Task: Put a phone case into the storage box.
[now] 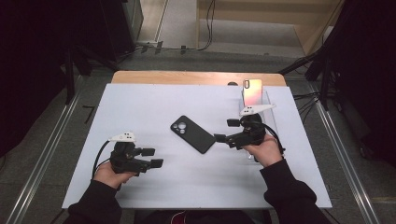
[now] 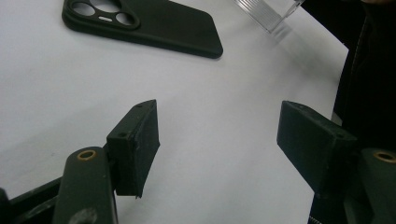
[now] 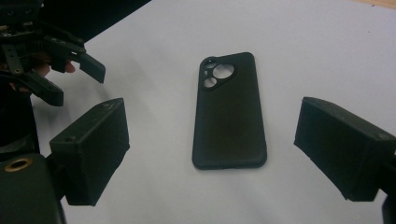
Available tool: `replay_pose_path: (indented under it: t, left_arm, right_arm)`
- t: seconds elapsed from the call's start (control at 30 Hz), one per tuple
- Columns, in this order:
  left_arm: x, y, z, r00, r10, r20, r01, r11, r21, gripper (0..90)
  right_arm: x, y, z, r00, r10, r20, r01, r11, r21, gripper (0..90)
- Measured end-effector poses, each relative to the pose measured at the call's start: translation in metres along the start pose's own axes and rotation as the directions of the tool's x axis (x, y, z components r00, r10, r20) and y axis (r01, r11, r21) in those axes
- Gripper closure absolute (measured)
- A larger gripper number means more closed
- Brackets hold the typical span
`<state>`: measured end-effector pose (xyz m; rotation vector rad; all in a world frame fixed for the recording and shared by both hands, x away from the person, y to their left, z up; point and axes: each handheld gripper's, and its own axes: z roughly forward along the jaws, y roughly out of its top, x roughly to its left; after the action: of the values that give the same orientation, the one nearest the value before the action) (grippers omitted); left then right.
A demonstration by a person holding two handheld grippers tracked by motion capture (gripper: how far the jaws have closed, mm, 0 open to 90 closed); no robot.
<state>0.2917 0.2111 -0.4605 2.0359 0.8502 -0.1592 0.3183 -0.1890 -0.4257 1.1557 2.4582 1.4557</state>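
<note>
Right gripper view: my right gripper (image 3: pixel 212 149), jaws apart and empty, lines up on the black phone case (image 3: pixel 229 112); next, close on its near end.

Place: a lab or recording studio, not a home.
Desk (image 1: pixel 140 107): a plain wooden top under a white sheet, standing alone in the middle of the floor.
Floor (image 1: pixel 56 140): grey, with metal rails (image 1: pixel 39 158) running along both sides of the desk.
Surroundings: black drapes or dark panels (image 1: pixel 28 70) close in left and right, with stand legs at their feet.
Cables (image 1: pixel 306 100): several lie loose on the floor at the right and behind the desk.
Background: a pale wooden platform or step (image 1: pixel 261 18) beyond the desk, with another cable hanging over it.
Light: bright on the desk, dark around it.
</note>
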Motion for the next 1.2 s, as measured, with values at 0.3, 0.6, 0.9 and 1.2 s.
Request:
replay_pose_path:
  t: [0.3, 0.6, 0.9, 1.2]
  left_arm:
    - [0.002, -0.002, -0.001, 1.0, -0.003, 0.0, 0.003, 1.0, -0.004, 30.0]
    - [0.003, -0.002, -0.001, 1.0, -0.003, 0.004, 0.003, 1.0, -0.002, 30.0]
    - [0.001, -0.003, -0.003, 1.0, -0.006, -0.005, 0.006, 1.0, -0.008, 30.0]
    - [0.001, -0.002, -0.002, 1.0, -0.003, -0.001, 0.003, 1.0, -0.005, 30.0]
  right_arm:
    - [0.005, 0.012, 0.018, 0.9999, -0.016, -0.003, 0.016, 1.0, -0.014, 8.4]
    - [0.005, 0.019, 0.039, 0.9994, -0.027, 0.02, 0.027, 1.0, 0.0, 8.4]
    - [0.002, 0.025, 0.056, 0.9982, -0.027, 0.054, 0.028, 0.999, -0.016, 8.4]
    - [0.003, 0.03, 0.069, 0.9982, -0.03, 0.051, 0.031, 0.999, -0.02, 8.4]
